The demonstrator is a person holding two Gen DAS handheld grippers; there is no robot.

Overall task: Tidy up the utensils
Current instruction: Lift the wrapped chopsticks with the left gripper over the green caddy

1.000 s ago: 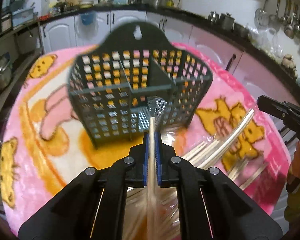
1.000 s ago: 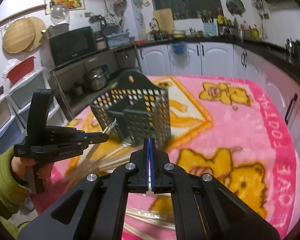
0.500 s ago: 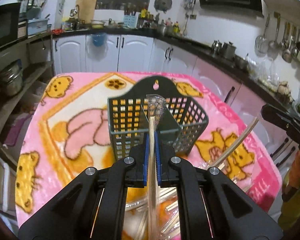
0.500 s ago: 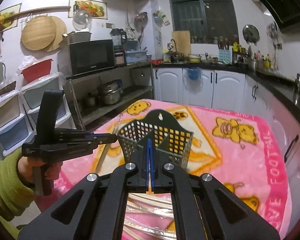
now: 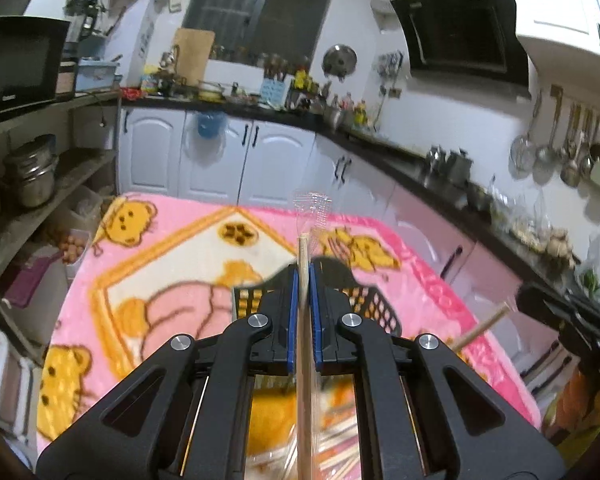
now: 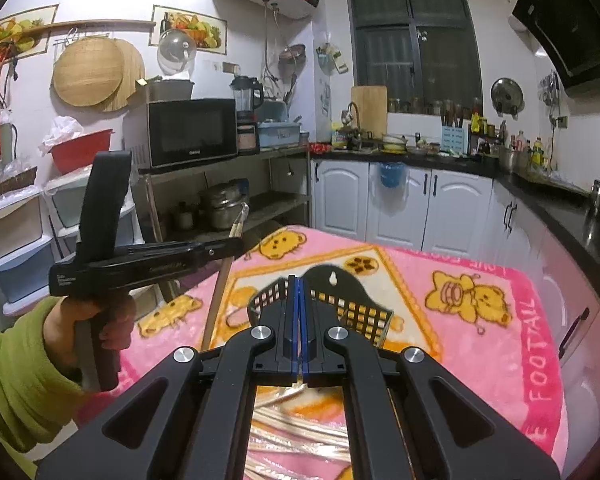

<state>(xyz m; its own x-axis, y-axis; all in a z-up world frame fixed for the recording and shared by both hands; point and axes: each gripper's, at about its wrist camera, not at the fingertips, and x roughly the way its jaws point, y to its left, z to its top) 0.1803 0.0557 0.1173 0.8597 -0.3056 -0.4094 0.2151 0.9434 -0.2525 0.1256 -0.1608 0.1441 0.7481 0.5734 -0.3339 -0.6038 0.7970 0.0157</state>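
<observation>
I count one basket point(image 6: 342, 300), two grippers, left point(image 5: 304, 276) and right point(image 6: 299, 292), each clamping one wrapped chopstick point(image 5: 305, 360); loose ones too blurred.

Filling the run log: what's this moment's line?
left claw: shut on chopstick | right claw: shut on chopstick | basket: on blanket

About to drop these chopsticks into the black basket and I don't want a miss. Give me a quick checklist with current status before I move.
1. Left gripper shut on a wrapped chopstick: ok.
2. Right gripper shut; the left wrist view shows a chopstick poking from it: ok, though the pads' contact is hidden.
3. Black basket upright on the pink blanket: ok.
4. Basket compartments free: cannot tell, the grippers block them.
5. Chopstick tips above the basket rim: ok for the left, cannot tell for the right.
6. More wrapped chopsticks remain on the blanket: not ok, work left.
</observation>
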